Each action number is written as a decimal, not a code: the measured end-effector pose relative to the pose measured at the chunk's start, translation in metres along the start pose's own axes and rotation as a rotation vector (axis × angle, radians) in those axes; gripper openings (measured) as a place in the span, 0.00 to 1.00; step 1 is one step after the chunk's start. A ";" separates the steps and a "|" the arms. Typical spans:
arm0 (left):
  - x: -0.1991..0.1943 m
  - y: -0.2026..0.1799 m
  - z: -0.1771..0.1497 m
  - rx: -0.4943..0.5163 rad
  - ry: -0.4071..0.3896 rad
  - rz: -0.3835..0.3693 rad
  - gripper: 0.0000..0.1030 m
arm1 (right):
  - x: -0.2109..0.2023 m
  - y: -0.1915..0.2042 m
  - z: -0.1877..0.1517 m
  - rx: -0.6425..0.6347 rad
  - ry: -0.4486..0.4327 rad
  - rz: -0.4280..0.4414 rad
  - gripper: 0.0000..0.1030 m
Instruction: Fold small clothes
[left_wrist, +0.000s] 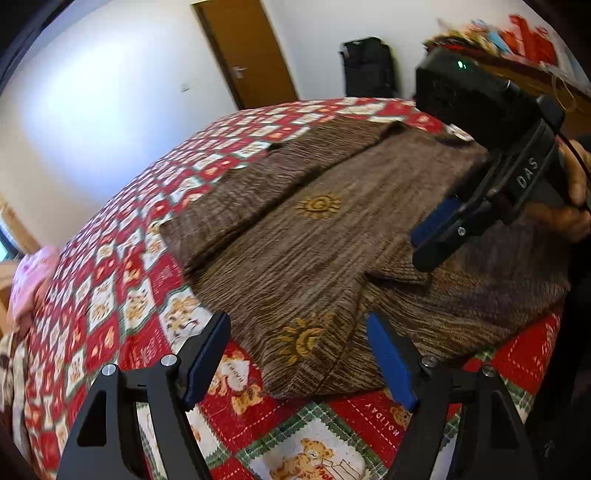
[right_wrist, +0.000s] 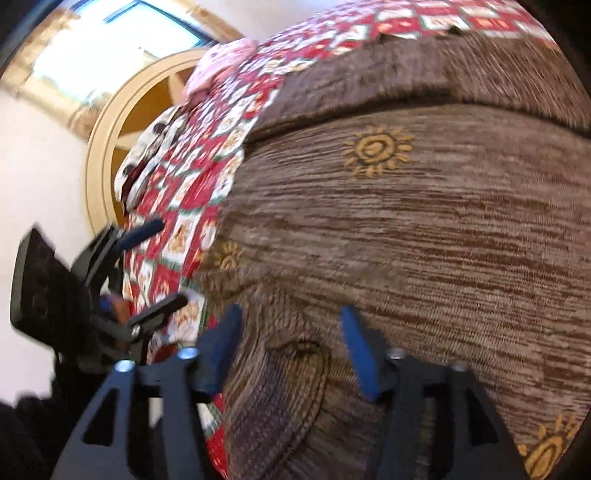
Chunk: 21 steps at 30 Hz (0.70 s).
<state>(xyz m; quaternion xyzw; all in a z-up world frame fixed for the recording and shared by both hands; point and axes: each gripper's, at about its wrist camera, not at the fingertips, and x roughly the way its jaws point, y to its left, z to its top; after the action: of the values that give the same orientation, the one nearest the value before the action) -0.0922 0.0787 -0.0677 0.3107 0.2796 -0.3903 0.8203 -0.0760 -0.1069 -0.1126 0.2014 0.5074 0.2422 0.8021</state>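
A brown knit garment (left_wrist: 314, 236) with yellow sun motifs lies partly folded on a red patchwork quilt (left_wrist: 122, 280). My left gripper (left_wrist: 299, 363) stands open over the garment's near edge, a sun motif showing between its blue pads, which do not press on the cloth. My right gripper (right_wrist: 291, 350) is open too and hovers over a folded flap of the garment (right_wrist: 424, 240) with nothing pinched. In the left wrist view the right gripper (left_wrist: 439, 236) reaches in from the right, held by a hand (left_wrist: 576, 192). The left gripper (right_wrist: 155, 269) shows at the quilt's left edge in the right wrist view.
A pink cloth (left_wrist: 29, 280) lies at the quilt's far left end. Behind the bed are a wooden door (left_wrist: 243, 48), a black bag (left_wrist: 365, 66) and a cluttered shelf (left_wrist: 524, 37). A window (right_wrist: 110, 48) and a round wooden frame (right_wrist: 107, 136) stand beyond the bed's edge.
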 end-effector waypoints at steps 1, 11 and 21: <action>0.000 -0.002 0.000 0.017 0.001 -0.009 0.75 | 0.001 0.004 -0.002 -0.030 0.007 -0.009 0.66; 0.006 -0.033 0.013 0.251 -0.014 -0.110 0.75 | 0.030 0.031 0.001 -0.329 0.081 -0.210 0.14; 0.020 -0.072 0.024 0.573 -0.079 -0.223 0.75 | -0.010 0.042 0.007 -0.303 0.081 0.090 0.14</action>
<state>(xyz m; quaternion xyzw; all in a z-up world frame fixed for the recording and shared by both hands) -0.1348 0.0155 -0.0875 0.4812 0.1585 -0.5524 0.6619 -0.0811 -0.0802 -0.0788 0.0909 0.4873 0.3597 0.7905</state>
